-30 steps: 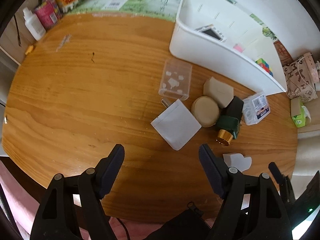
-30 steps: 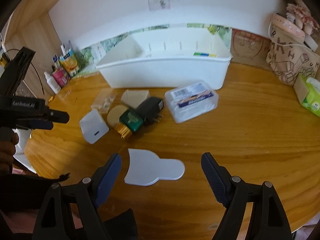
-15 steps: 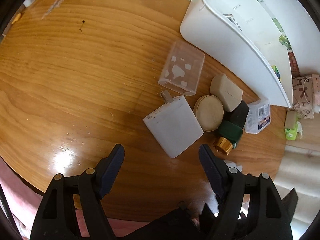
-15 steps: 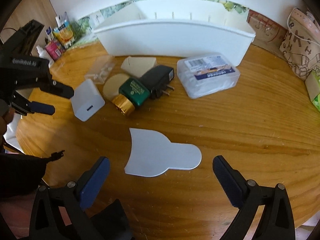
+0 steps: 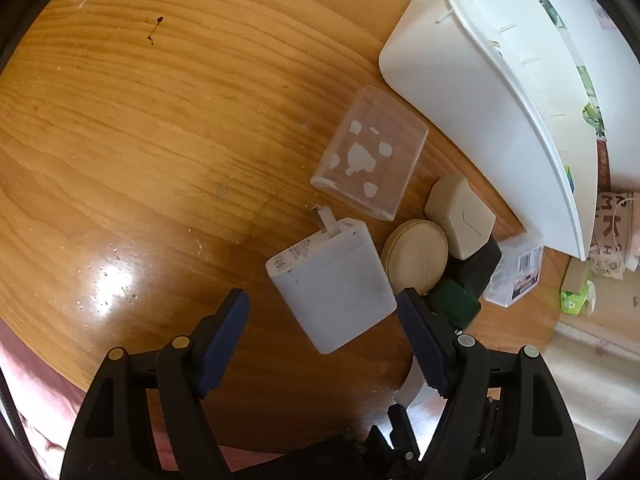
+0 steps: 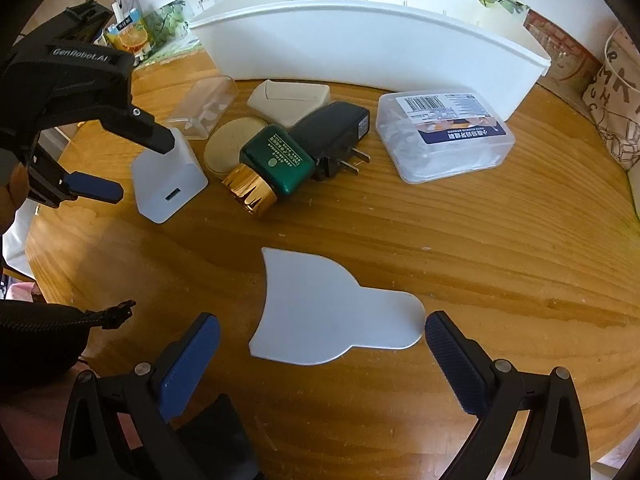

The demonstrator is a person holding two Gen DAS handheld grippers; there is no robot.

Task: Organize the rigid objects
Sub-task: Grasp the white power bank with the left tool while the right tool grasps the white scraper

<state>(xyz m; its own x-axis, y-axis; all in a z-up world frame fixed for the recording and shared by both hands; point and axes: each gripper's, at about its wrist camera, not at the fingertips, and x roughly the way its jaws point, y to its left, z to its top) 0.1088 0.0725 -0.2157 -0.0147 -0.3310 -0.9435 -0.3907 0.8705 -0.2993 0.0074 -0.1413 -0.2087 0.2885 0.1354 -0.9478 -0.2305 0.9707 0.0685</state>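
A white charger block (image 5: 332, 284) lies on the wooden table (image 5: 160, 120); my left gripper (image 5: 322, 308) is open with its fingers on either side of the block's near end, not touching it. The block also shows in the right wrist view (image 6: 168, 178), with the left gripper (image 6: 132, 168) over it. My right gripper (image 6: 322, 340) is open around a flat white fan-shaped piece (image 6: 332, 312). The white bin (image 5: 480, 80) stands at the back.
Beside the charger lie a clear plastic box (image 5: 370, 152), a round wooden disc (image 5: 414, 256), a beige block (image 5: 460, 216), a black plug adapter (image 6: 332, 136), a green gold-capped bottle (image 6: 272, 168) and a labelled clear box (image 6: 444, 136). Bottles (image 6: 128, 36) stand far left.
Both grippers have come down and forward. The left now straddles the charger block's near end; the right has closed in on the flat white piece. Nothing has been grasped.
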